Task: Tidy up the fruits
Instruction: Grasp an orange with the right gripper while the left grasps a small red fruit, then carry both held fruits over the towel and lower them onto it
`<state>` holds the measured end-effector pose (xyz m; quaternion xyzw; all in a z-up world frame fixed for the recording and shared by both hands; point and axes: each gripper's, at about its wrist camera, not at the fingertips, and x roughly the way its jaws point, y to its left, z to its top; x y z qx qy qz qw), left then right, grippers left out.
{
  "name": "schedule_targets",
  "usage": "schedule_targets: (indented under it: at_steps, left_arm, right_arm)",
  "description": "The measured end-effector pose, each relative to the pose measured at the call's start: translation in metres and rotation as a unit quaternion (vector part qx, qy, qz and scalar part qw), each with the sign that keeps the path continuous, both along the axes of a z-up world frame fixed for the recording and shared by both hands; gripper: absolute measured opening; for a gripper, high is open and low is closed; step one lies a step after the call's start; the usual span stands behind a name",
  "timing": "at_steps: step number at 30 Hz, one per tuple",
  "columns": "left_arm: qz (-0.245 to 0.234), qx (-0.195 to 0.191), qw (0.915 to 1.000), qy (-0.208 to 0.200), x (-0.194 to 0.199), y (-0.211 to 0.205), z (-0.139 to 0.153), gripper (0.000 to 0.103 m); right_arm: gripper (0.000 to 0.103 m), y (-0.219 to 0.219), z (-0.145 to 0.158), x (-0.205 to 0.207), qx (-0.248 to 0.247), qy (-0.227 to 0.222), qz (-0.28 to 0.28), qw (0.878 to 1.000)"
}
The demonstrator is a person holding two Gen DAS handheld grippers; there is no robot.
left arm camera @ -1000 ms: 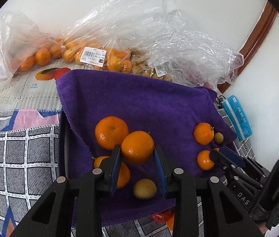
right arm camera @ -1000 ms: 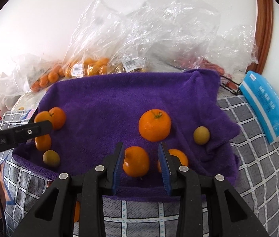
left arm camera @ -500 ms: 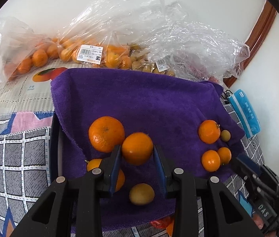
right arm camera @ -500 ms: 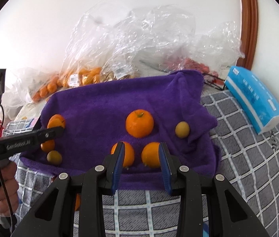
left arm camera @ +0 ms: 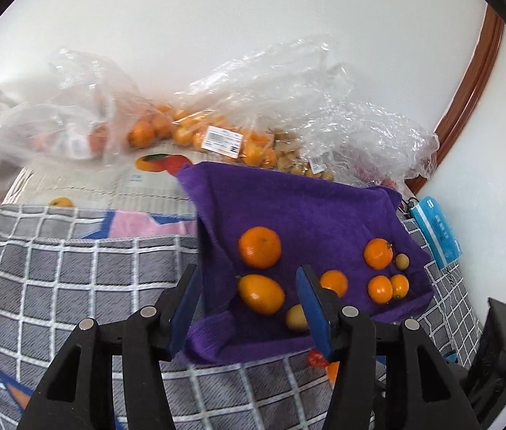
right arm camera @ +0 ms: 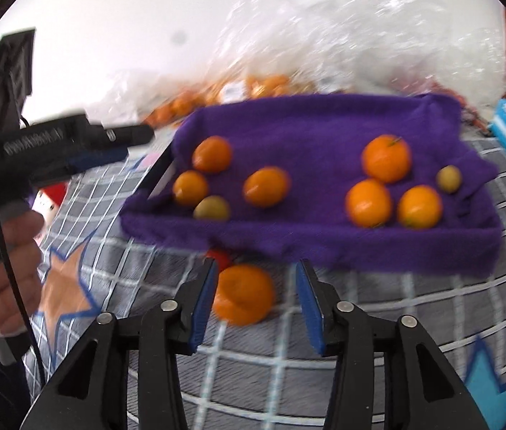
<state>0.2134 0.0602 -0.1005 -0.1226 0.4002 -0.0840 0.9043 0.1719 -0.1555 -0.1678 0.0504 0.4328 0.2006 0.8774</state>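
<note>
A purple towel [left arm camera: 306, 208] [right arm camera: 310, 132] lies over a tray and bears two groups of oranges and small yellow-green fruits. On its left lie a round orange [left arm camera: 260, 247], an oval orange [left arm camera: 260, 294] and a yellowish fruit [left arm camera: 296, 317]; another orange [left arm camera: 333, 282] lies mid-towel. My left gripper [left arm camera: 249, 308] is open and empty, drawn back over the towel's near left corner. My right gripper [right arm camera: 254, 301] is open, low over the checked cloth, with a loose orange [right arm camera: 244, 297] just ahead between its fingers, not gripped.
Clear plastic bags of oranges [left arm camera: 188, 132] are piled along the white wall behind the towel. A blue tissue pack [left arm camera: 437, 231] lies at the right. The grey checked cloth [left arm camera: 73, 279] covers the surface. A red item [right arm camera: 218, 258] peeks from under the towel's front edge.
My left gripper opened, let go of its orange onto the towel and pulled back left. My right gripper backed away from the towel and dropped toward the loose orange on the checked cloth.
</note>
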Motion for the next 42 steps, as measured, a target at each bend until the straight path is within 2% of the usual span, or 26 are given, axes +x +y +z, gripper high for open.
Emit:
schedule_targets:
  at_steps: [4,6,9,14,18,21,24,30,33,38,42]
  left_arm:
    - [0.007,0.003,1.0000,0.004,-0.010,0.010,-0.005,0.055]
    - [0.004,0.005,0.9999,0.009,-0.013,0.008,-0.010,0.055]
    - [-0.017,-0.003,0.9997,0.014,-0.020,-0.002,-0.017,0.054]
    - [-0.070,0.000,0.9974,0.019,-0.037,-0.038,-0.027,0.054]
    - [-0.081,0.000,0.9961,0.036,-0.036,-0.065,-0.042,0.054]
    - [-0.075,-0.007,0.9957,0.055,-0.031,-0.076,-0.054,0.044]
    - [-0.065,-0.008,0.9959,0.062,-0.029,-0.082,-0.062,0.041]
    - [-0.057,0.005,0.9962,0.065,-0.025,-0.095,-0.072,0.033]
    - [-0.053,0.005,0.9962,0.069,-0.023,-0.097,-0.073,0.024]
    - [-0.052,-0.017,0.9956,0.076,-0.025,-0.090,-0.069,0.024]
    - [-0.055,-0.016,0.9963,0.065,-0.038,-0.084,-0.056,0.024]
  right_arm:
    - [0.045,0.020,-0.016,-0.002,-0.033,0.014,0.005,0.999]
    - [0.042,0.024,-0.016,-0.007,-0.049,-0.005,0.000,0.999]
    - [0.041,0.016,-0.014,-0.010,-0.046,-0.001,-0.005,0.999]
    - [0.041,-0.024,-0.003,-0.027,-0.056,-0.017,-0.042,0.997]
    - [0.041,-0.063,0.002,-0.035,-0.053,-0.020,-0.081,0.995]
    - [0.041,-0.085,0.004,-0.040,-0.050,-0.023,-0.103,0.993]
    - [0.041,-0.101,0.004,-0.043,-0.045,-0.024,-0.116,0.992]
    - [0.041,-0.111,-0.001,-0.042,-0.046,-0.020,-0.124,0.991]
    - [0.041,-0.112,-0.005,-0.039,-0.045,-0.016,-0.123,0.991]
    - [0.041,-0.106,-0.004,-0.037,-0.051,-0.021,-0.119,0.991]
    - [0.041,-0.099,0.005,-0.037,-0.051,-0.032,-0.115,0.992]
